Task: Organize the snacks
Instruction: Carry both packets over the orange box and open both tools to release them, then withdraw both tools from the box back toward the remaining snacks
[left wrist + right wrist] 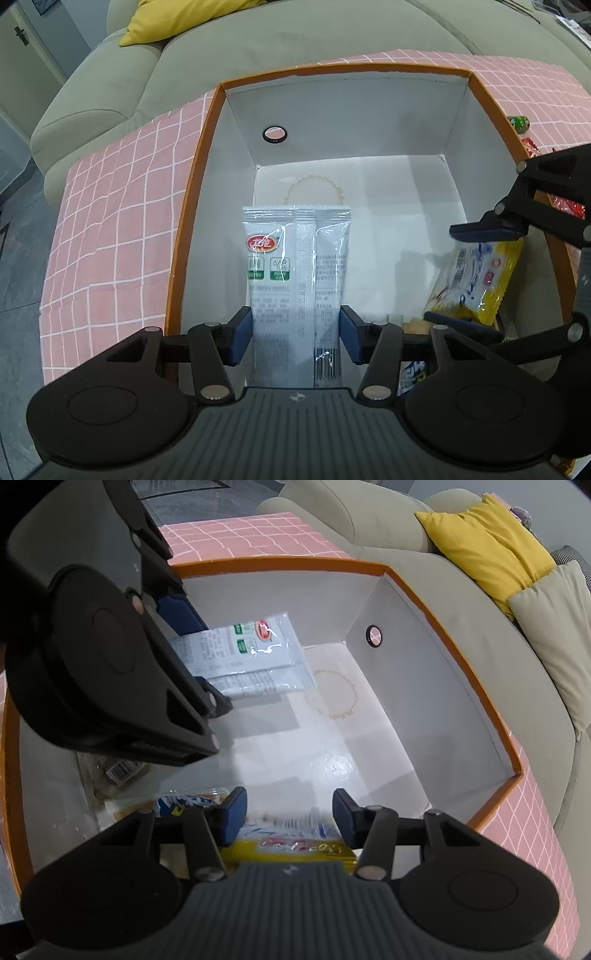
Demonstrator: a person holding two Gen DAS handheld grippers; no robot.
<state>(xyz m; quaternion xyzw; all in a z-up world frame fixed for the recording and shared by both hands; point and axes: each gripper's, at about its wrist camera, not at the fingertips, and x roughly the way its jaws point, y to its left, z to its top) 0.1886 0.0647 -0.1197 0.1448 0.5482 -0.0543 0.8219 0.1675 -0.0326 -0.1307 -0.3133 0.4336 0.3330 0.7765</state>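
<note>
the left gripper (295,334) hangs spread around the silver-white plastic snack packet (295,273), not squeezing, inside the orange-rimmed white cardboard box (192,206). next, lift away gently.

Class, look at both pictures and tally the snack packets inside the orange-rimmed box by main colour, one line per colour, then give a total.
Silver-white packet: 1
Yellow packet: 1
Blue-lettered packet: 1
Clear packet with a barcode: 1
Total: 4 in the box, as far as they show; parts are hidden under the grippers.

Both grippers (295,334) (289,812) angled steeply down, jaws part-open.
</note>
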